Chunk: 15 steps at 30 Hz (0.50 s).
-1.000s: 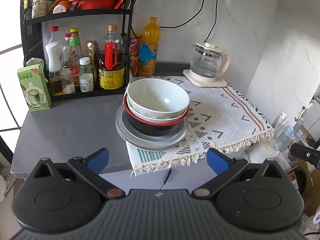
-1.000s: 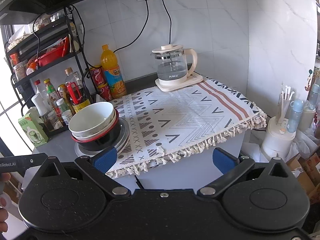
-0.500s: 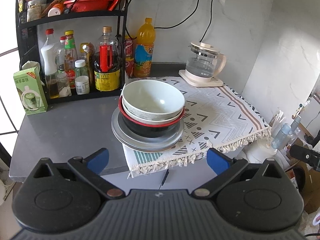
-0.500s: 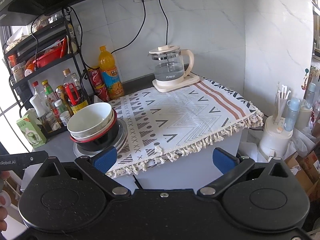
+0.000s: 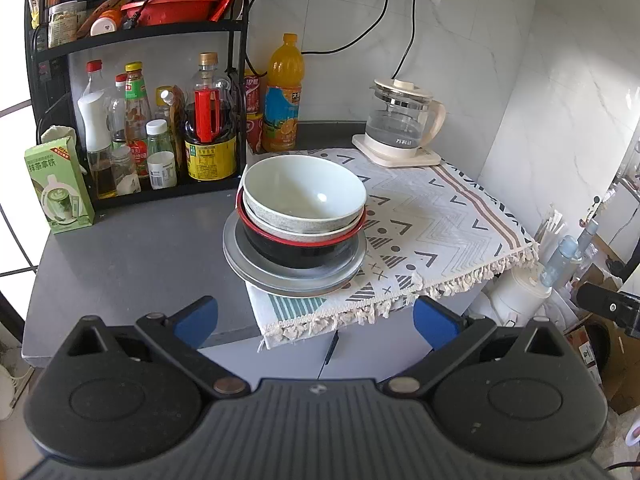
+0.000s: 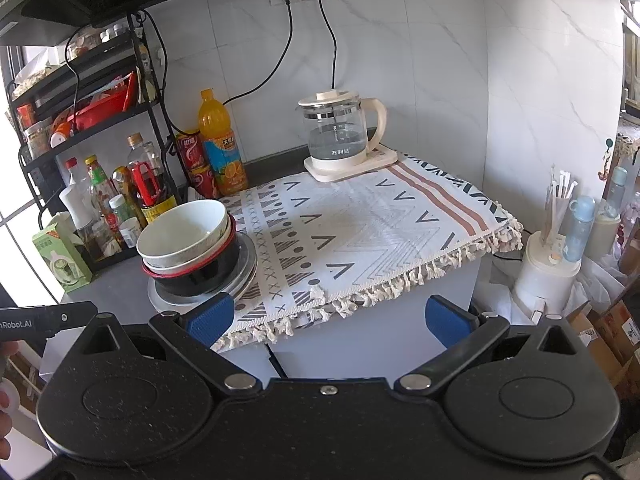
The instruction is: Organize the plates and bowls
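A stack stands at the left edge of the patterned cloth: a white bowl on top, a grey speckled bowl under it, a black bowl with a red rim, and grey metal plates at the bottom. The stack also shows in the right wrist view. My left gripper is open and empty, in front of and below the stack. My right gripper is open and empty, off the counter's front edge, right of the stack.
A black rack with sauce bottles stands behind the stack. An orange juice bottle and red cans are beside it. A glass kettle sits at the back of the cloth. A green carton stands at the left.
Both grippers have drifted slightly; the stack sits a little more to the left and nearer in the left wrist view. Nothing was grasped or moved.
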Motion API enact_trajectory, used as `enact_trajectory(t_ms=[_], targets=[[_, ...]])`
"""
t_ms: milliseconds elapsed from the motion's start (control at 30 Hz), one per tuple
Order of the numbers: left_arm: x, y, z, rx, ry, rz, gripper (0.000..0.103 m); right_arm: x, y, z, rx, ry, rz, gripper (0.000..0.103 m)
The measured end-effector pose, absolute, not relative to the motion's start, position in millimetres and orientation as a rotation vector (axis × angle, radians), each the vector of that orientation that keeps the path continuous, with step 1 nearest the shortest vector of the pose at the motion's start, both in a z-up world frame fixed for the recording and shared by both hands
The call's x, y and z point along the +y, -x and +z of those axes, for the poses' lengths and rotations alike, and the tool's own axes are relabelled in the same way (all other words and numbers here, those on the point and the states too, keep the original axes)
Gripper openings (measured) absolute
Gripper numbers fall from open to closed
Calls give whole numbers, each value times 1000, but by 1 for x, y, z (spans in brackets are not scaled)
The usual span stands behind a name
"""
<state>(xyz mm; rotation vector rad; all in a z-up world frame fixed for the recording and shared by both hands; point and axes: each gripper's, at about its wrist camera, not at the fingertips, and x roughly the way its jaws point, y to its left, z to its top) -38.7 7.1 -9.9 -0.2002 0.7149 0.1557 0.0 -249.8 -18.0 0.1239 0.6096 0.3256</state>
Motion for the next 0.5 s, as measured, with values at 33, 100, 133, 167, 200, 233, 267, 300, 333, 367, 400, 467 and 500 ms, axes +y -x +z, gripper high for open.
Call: enact_trajectory(t_ms=[33, 100, 133, 167, 200, 233, 267, 300, 333, 367, 400, 467, 500], targets=[[7, 39, -10, 717, 200, 155, 103, -250, 0, -18, 614, -125, 329, 103], [6, 39, -9, 715, 198, 156, 103, -249, 2, -18, 613, -122, 330, 103], [6, 39, -9, 712, 196, 157, 103, -248, 4, -18, 612, -121, 330, 103], [6, 41, -8, 708, 195, 157, 103, -247, 5, -18, 610, -119, 333, 103], [6, 42, -7, 706, 195, 156, 103, -246, 7, -18, 609, -115, 334, 103], [6, 44, -7, 705, 192, 149, 103, -246, 8, -17, 608, -113, 335, 103], [5, 45, -7, 703, 187, 140, 103, -245, 8, -17, 607, -114, 336, 103], [4, 47, -7, 702, 180, 136, 103, -245, 9, -17, 607, -116, 337, 103], [3, 48, -7, 702, 178, 136, 103, -245, 9, -17, 608, -117, 337, 103], [4, 49, -8, 703, 178, 133, 103, -244, 10, -17, 610, -116, 335, 103], [4, 50, -8, 704, 179, 131, 103, -243, 10, -16, 611, -116, 335, 103], [5, 52, -8, 700, 179, 128, 103, -241, 11, -16, 611, -112, 338, 103], [6, 53, -8, 697, 178, 128, 103, -239, 11, -16, 610, -109, 339, 103]])
